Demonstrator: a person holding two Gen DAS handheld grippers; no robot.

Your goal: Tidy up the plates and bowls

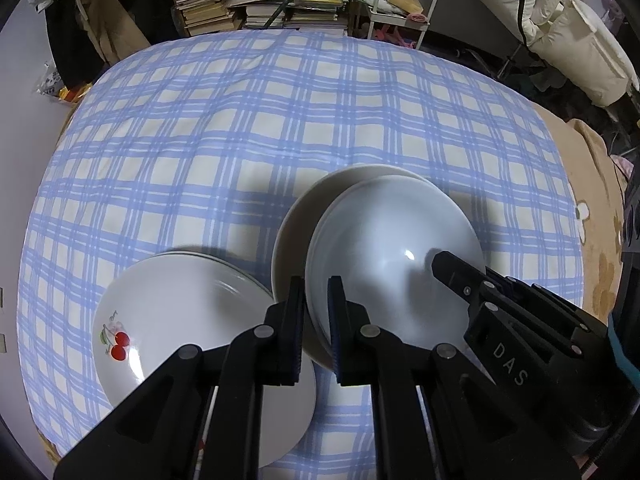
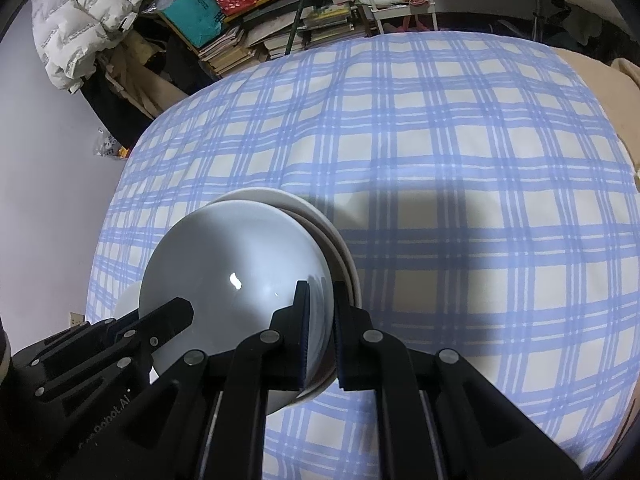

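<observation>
A glossy white bowl (image 1: 392,260) (image 2: 240,280) sits tilted inside a wider cream bowl (image 1: 296,224) (image 2: 344,256) on the blue checked bedspread (image 1: 240,120). My left gripper (image 1: 317,282) is shut on the white bowl's near-left rim, one finger inside and one outside. My right gripper (image 2: 320,286) is shut on the opposite rim of the same bowl. Each gripper shows in the other's view: the right gripper (image 1: 452,270) reaches in from the right and the left gripper (image 2: 176,312) from the lower left. A stack of white plates (image 1: 180,308), the top one with a cherry print, lies just left of the bowls.
Beyond the bed's far edge stand shelves crammed with books (image 1: 224,8) and a white wire rack (image 1: 400,4). A white puffer jacket (image 2: 76,12) hangs at the left. A tan blanket (image 1: 592,200) covers the bed's right side.
</observation>
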